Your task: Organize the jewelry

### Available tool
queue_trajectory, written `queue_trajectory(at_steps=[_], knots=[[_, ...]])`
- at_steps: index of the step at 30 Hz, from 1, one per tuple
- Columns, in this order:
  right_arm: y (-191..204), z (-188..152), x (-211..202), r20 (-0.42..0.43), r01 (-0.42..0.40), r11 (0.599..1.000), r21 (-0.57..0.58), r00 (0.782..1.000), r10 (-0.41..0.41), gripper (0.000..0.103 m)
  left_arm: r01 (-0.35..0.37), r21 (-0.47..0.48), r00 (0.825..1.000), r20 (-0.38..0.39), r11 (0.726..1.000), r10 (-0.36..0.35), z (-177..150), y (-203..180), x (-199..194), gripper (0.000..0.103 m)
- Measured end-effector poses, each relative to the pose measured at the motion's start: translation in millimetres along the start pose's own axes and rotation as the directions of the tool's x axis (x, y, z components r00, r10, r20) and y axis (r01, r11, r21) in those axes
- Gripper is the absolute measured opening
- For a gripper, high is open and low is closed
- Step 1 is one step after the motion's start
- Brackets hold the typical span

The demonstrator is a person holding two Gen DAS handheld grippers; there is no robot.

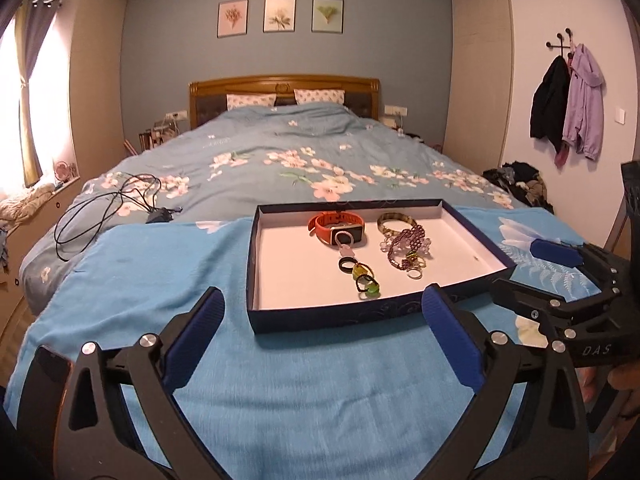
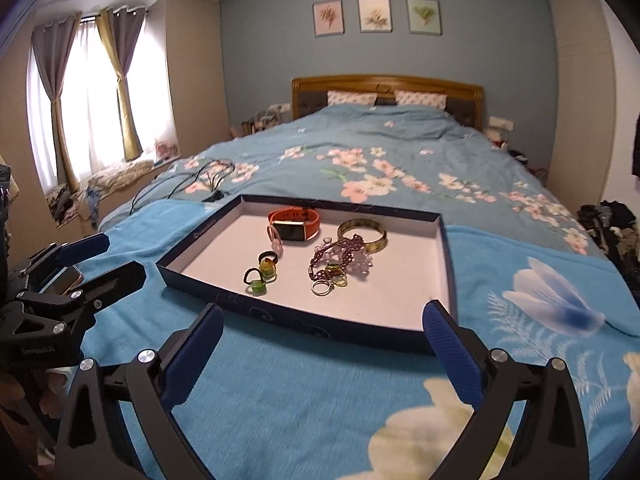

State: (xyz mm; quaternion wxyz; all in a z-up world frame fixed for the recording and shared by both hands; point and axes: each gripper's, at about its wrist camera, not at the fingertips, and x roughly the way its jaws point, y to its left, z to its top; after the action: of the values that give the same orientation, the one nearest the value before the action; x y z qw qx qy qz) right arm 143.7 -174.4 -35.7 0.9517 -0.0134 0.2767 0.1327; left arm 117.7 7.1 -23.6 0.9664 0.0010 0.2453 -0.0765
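A dark blue box lid (image 1: 320, 316) (image 2: 280, 312) with a white inside lies on the blue blanket. It holds an orange smartwatch (image 1: 336, 226) (image 2: 294, 224), a gold bangle (image 1: 394, 220) (image 2: 362, 234), a purple bead bracelet (image 1: 404, 244) (image 2: 340, 258), hair ties with green and yellow charms (image 1: 362, 278) (image 2: 262, 276) and silver rings (image 1: 414, 271) (image 2: 322, 287). My left gripper (image 1: 324, 312) (image 2: 104, 260) is open and empty just before the box's near wall. My right gripper (image 2: 324, 328) (image 1: 532, 268) is open and empty, near the box's near right corner.
The blue blanket (image 1: 280, 392) (image 2: 320, 392) covers the foot of a floral bed (image 1: 280, 152). Black cables (image 1: 104, 208) (image 2: 192, 184) lie on the bed at the left. A phone (image 1: 44, 376) (image 2: 64, 276) lies at the blanket's left edge. Clothes are piled at the right.
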Motion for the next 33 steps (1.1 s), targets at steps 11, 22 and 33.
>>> queue_trajectory(at_steps=[11,22,33], knots=[[4,-24,-37,0.066,0.054,0.998,0.03,0.996,-0.056,0.096,-0.021,-0.037,0.996,0.084,0.999,0.024,-19,-8,-49,0.097],[15,-25,-69,0.196,0.104,0.995,0.006,0.975,-0.103,0.096,-0.063,-0.064,0.991,0.116,0.996,0.07,-26,-10,-71,0.097],[21,-23,-83,0.264,0.12,0.993,-0.008,0.958,-0.114,0.096,-0.065,-0.073,0.989,0.127,0.995,0.074,-29,-9,-80,0.097]])
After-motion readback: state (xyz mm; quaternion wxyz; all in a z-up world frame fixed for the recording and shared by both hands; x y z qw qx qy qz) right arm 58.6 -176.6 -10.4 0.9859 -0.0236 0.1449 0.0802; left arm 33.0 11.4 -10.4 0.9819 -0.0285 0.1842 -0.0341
